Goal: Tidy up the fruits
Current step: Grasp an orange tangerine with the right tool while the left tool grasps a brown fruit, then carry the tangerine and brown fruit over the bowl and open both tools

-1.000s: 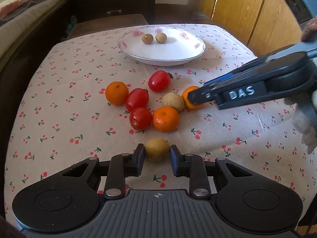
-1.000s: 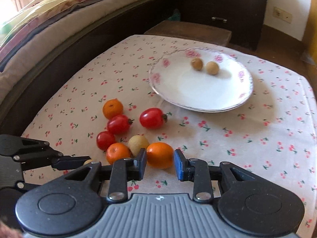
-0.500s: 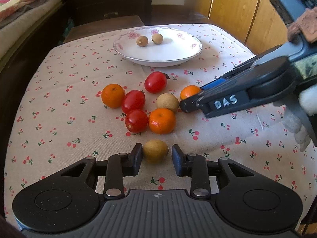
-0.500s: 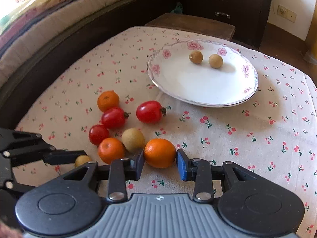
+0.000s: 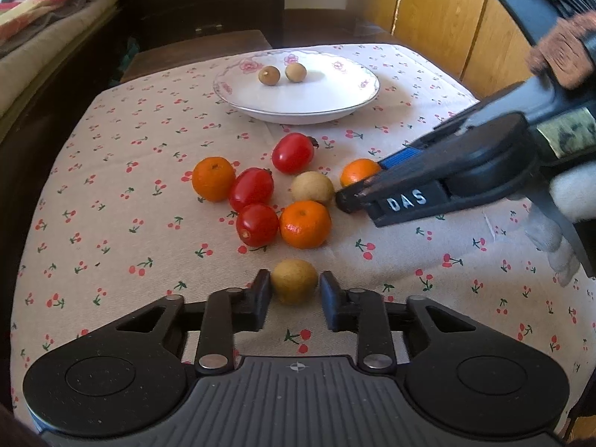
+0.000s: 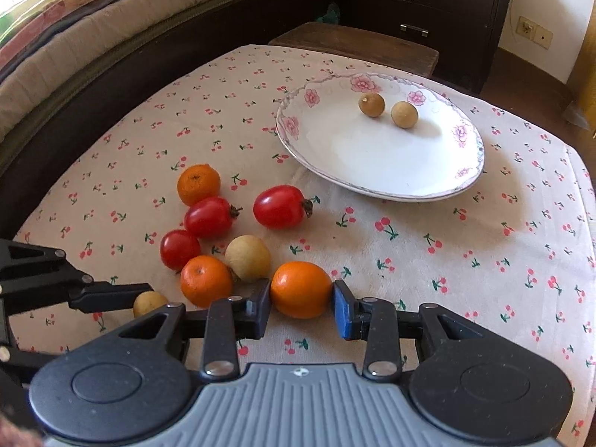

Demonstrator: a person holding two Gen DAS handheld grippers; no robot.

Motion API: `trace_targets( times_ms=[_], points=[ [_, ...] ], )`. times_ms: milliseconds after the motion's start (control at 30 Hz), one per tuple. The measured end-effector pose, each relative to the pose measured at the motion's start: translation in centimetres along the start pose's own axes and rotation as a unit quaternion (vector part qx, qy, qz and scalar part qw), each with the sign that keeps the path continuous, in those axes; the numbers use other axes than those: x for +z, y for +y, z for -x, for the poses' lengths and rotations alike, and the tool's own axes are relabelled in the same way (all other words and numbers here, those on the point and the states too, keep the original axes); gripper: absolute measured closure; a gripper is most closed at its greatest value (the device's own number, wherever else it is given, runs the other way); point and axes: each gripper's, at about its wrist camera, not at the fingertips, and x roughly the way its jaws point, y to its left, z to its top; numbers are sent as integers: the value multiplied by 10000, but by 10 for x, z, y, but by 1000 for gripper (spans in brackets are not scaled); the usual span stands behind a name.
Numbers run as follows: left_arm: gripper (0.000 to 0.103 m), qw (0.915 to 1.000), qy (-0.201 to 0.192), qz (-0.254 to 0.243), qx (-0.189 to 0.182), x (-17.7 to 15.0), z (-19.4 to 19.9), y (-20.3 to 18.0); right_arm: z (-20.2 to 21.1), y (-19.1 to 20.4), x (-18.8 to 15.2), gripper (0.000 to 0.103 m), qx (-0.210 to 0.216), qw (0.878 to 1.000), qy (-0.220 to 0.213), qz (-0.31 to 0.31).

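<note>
Now the worktop (image 6: 465, 272), draped in a cherry-print cloth (image 5: 123, 193), carries everything, with a bed (image 6: 123, 26) and a dark dresser (image 6: 428, 7) behind it. At its far side sits a white plate (image 6: 372, 171) with two longans (image 6: 371, 104) side by side near its far rim. Nearer lies a loose cluster of fruit: three tomatoes (image 6: 208, 217), two oranges (image 6: 198, 184) and a pale longan (image 6: 247, 263), several touching one another. The left tool (image 5: 294, 292) has just been closing its jaws, and they now stand hard against both sides of a brown longan (image 5: 294, 286) resting on the cloth, just in front of the cluster. The right tool (image 6: 301, 300) has its jaws pressed to both sides of a third orange (image 6: 301, 289), which sits on the cloth beside the pale longan at the cluster's right edge. A gloved hand (image 5: 562, 201) carries the right tool.
</note>
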Motion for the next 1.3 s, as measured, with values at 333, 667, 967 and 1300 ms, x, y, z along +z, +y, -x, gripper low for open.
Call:
trace_targets(
  times_ms=[333,667,967,1300],
  points=[
    [68,10000,-57,57,11,5,4,-3,22,-6,-6,67,-43,9997,-183,-172],
    [68,9996,-256,130,-18,15,13,-7,35,-6,-7,67,-162,9992,-320,-162],
    [68,9987,-478,197,-7,35,15,-9,47,-10,-3,67,-235,9980,-532,-227],
    [68,9978,-608,273,22,55,12,-9,53,-18,3,67,-338,9964,-692,-357]
  ],
)
